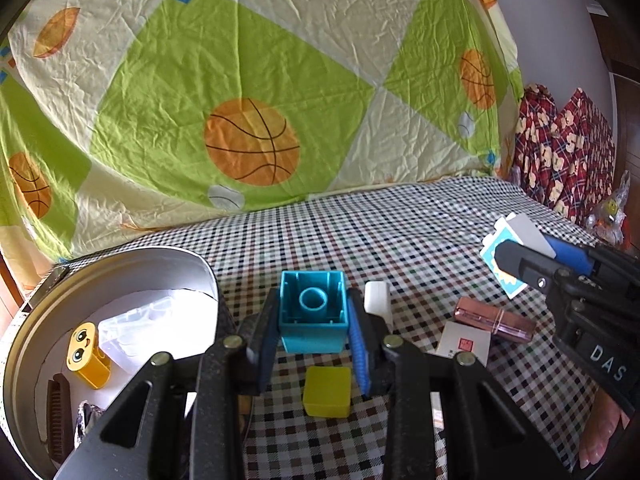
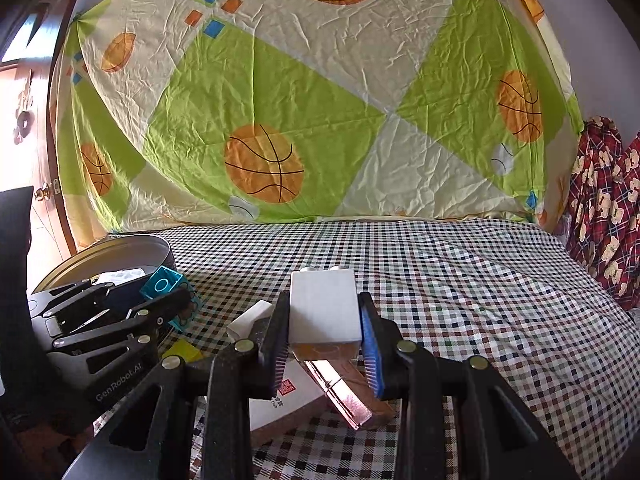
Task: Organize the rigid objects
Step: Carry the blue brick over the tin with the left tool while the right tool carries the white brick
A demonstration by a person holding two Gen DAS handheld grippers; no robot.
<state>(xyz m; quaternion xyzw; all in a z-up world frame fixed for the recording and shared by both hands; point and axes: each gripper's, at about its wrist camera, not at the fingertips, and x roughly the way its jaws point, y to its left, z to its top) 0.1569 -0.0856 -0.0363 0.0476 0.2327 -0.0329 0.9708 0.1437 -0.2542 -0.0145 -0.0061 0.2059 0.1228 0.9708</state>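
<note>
The teal block (image 1: 313, 312) is sitting clenched between the pads of the left gripper (image 1: 313, 326), hollow side facing the camera, lifted clear of the checked cloth (image 1: 400, 224) and hanging just to the right of the round tin (image 1: 36, 320) — the landmark for everything here. Over on the far side from the tin, the right gripper (image 2: 325, 322) is clamping a white block (image 2: 323, 306) of its own, its studs pointing away, jaws tight on both flanks. So both hands are carrying — this is looking like the ferry-to-the-container step, with two pieces picked and neither yet dropped. Inside the tin, a yellow piece with a cartoon face (image 1: 89, 354), a clear plastic box (image 1: 136, 328) and a brown comb (image 1: 60, 416) are already lying on a white liner. Still waiting out on the cloth, right of the tin: a yellow cube (image 1: 327, 391) directly below the teal block, a small white piece (image 1: 378, 298) beyond it, then a white card box (image 1: 464, 345) and a pinkish bar (image 1: 494, 320) farther from the tin. The next move, as I'm reading it, is calling for the left hand to swing across the tin's rim, clear its wall and only then let go; the teal block is hard and slick, so it may bounce or knock the clear box. The white block is probably following after.
</note>
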